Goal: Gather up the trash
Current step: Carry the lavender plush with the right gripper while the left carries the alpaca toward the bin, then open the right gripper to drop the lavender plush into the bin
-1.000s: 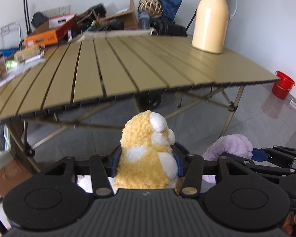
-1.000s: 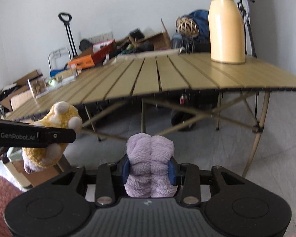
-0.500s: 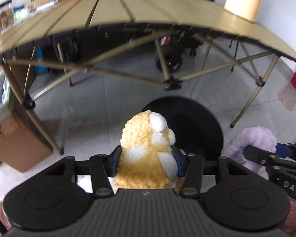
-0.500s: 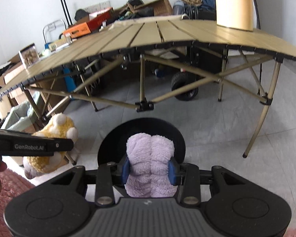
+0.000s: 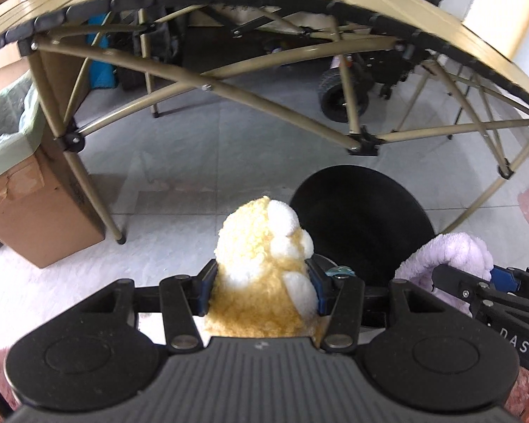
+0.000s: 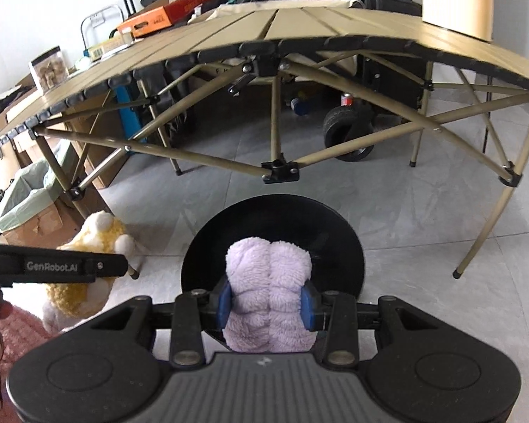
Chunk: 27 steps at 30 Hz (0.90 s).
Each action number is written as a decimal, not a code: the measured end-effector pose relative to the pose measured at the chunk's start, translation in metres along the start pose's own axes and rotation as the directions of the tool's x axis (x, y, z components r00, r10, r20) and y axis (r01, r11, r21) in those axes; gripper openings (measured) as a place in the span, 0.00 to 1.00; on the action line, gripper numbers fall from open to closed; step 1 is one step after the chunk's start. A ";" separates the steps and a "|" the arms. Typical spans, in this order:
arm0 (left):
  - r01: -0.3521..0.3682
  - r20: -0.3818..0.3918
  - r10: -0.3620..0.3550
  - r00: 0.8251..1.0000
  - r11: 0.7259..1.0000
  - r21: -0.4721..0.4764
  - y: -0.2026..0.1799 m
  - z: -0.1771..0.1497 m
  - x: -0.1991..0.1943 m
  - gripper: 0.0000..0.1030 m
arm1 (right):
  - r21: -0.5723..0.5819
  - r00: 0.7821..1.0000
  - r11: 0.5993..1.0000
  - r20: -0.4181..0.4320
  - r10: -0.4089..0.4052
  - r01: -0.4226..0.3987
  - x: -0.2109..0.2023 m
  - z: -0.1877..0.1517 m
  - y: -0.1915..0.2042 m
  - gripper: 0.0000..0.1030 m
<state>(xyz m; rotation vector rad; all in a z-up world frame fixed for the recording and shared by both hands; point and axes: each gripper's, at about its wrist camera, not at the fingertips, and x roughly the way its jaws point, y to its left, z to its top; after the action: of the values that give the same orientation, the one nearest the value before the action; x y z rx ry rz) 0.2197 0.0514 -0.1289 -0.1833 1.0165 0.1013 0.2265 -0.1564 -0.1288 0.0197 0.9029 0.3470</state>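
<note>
Both grippers clamp 1 plush each, the left gripper (image 5: 262,287) on the yellow toy (image 5: 264,264) and the right gripper (image 6: 268,299) on the purple toy (image 6: 268,292), poised above the black bin (image 6: 338,246), likely for dropping in.

Yellow-and-white plush toy (image 5: 261,268), lilac plush toy (image 6: 269,303), black bin (image 6: 275,218), olive slatted table (image 6: 299,24).
</note>
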 end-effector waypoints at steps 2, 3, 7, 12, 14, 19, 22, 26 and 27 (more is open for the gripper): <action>-0.012 -0.009 0.012 1.000 1.000 -0.014 0.003 0.003 0.004 0.50 | -0.003 1.000 1.000 -0.011 0.003 -0.003 0.009 0.005 0.002 0.36; -0.016 -0.012 0.016 1.000 1.000 -0.021 0.004 0.004 0.005 0.50 | -0.003 1.000 1.000 -0.015 0.005 -0.005 0.013 0.007 0.003 0.36; -0.028 -0.013 0.027 1.000 0.998 -0.049 0.008 0.007 0.006 0.50 | 0.000 0.999 1.000 -0.032 0.013 -0.013 0.028 0.016 0.004 0.36; -0.035 -0.014 0.034 0.999 0.996 -0.077 0.011 0.010 0.009 0.50 | -0.001 0.998 1.000 -0.063 0.016 -0.016 0.046 0.021 0.005 0.38; -0.036 -0.020 0.034 0.999 0.996 -0.078 0.011 0.011 0.011 0.50 | 0.004 0.997 1.000 -0.074 0.022 -0.022 0.054 0.023 0.004 0.41; -0.037 -0.025 0.035 0.999 0.996 -0.080 0.011 0.012 0.012 0.50 | 0.005 0.997 1.000 -0.076 0.001 -0.001 0.062 0.025 0.001 0.63; -0.036 -0.030 0.034 0.999 0.996 -0.083 0.011 0.012 0.014 0.50 | 0.005 0.997 1.000 -0.077 -0.009 0.010 0.064 0.026 0.000 0.79; -0.033 -0.030 0.030 0.999 0.997 -0.076 0.009 0.011 0.014 0.50 | -0.003 0.996 1.000 -0.079 -0.031 0.031 0.063 0.026 -0.001 0.99; -0.033 -0.028 0.030 0.999 0.997 -0.076 0.009 0.011 0.014 0.50 | -0.004 0.996 0.999 -0.077 -0.034 0.034 0.063 0.026 -0.002 1.00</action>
<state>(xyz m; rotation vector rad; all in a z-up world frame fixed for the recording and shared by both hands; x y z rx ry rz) 0.2346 0.0627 -0.1358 -0.2391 1.0437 0.1669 0.2825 -0.1356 -0.1608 -0.0110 0.9780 0.3189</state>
